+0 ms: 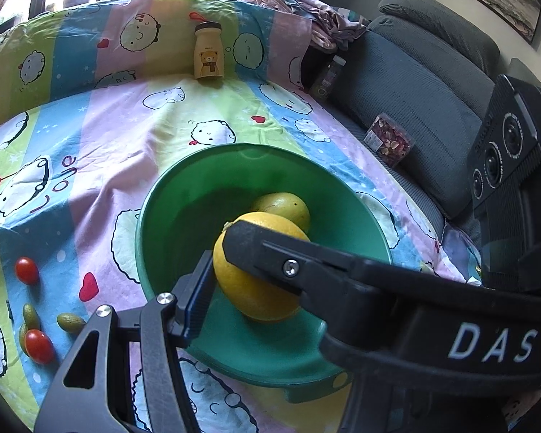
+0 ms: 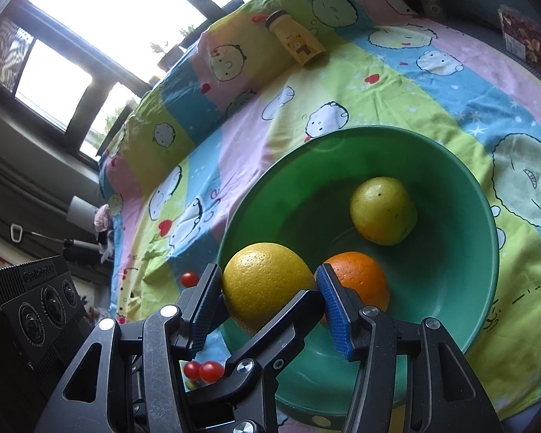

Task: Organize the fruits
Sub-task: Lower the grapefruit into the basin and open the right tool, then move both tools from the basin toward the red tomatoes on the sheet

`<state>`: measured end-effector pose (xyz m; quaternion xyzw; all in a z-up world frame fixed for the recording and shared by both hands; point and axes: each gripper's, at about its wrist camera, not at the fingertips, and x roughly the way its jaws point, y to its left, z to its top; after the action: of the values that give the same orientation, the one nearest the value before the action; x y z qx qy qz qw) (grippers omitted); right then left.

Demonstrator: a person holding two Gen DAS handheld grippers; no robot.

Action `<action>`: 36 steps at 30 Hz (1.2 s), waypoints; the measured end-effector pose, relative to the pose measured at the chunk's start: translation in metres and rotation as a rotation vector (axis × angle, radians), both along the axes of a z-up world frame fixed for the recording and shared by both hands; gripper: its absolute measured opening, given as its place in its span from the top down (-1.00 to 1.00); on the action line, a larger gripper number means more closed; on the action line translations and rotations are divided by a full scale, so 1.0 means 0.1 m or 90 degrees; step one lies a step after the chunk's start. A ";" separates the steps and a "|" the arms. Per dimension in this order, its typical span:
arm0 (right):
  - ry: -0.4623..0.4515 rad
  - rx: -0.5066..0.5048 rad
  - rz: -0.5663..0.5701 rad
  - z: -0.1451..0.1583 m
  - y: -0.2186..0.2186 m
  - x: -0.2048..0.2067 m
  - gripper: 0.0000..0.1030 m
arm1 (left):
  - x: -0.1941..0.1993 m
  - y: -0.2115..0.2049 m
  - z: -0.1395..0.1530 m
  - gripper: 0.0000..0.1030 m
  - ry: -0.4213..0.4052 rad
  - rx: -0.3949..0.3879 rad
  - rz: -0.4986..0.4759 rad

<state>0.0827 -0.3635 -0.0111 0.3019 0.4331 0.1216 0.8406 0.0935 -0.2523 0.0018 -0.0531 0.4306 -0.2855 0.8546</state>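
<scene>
Only the right wrist view shows an orange (image 2: 357, 278) at 6 o'clock in the green bowl (image 2: 461, 274). The right gripper (image 2: 270, 288) clamps a yellow grapefruit (image 2: 267, 285); a yellow-green fruit (image 2: 383, 210) lies at 1 o'clock. The left gripper's (image 1: 212, 288) state cannot be told.

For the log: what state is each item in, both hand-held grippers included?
Large yellow citrus: held over the green bowl.
Right hand-held gripper: shut on the large yellow citrus.
Left hand-held gripper: one pad against it; other finger hidden.
Green bowl: upright.
Orange: in the bowl.
Yellow-green citrus: in the bowl.
Bear bottle: upright, capped.
Cherry tomatoes: loose on the cloth.
</scene>
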 end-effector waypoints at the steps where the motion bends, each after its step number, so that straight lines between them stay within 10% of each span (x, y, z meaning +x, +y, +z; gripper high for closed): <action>1: 0.002 0.001 0.000 -0.01 0.00 0.00 -0.11 | 0.01 0.00 -0.01 -0.07 0.002 0.001 0.000; 36: -0.010 -0.002 -0.064 0.08 -0.15 -0.08 -0.11 | -0.05 0.28 0.09 -0.17 0.003 -0.006 0.048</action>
<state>0.0746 -0.3783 -0.0034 0.3207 0.4110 0.0807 0.8495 0.0881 -0.2242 0.0109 -0.0742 0.4290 -0.2546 0.8635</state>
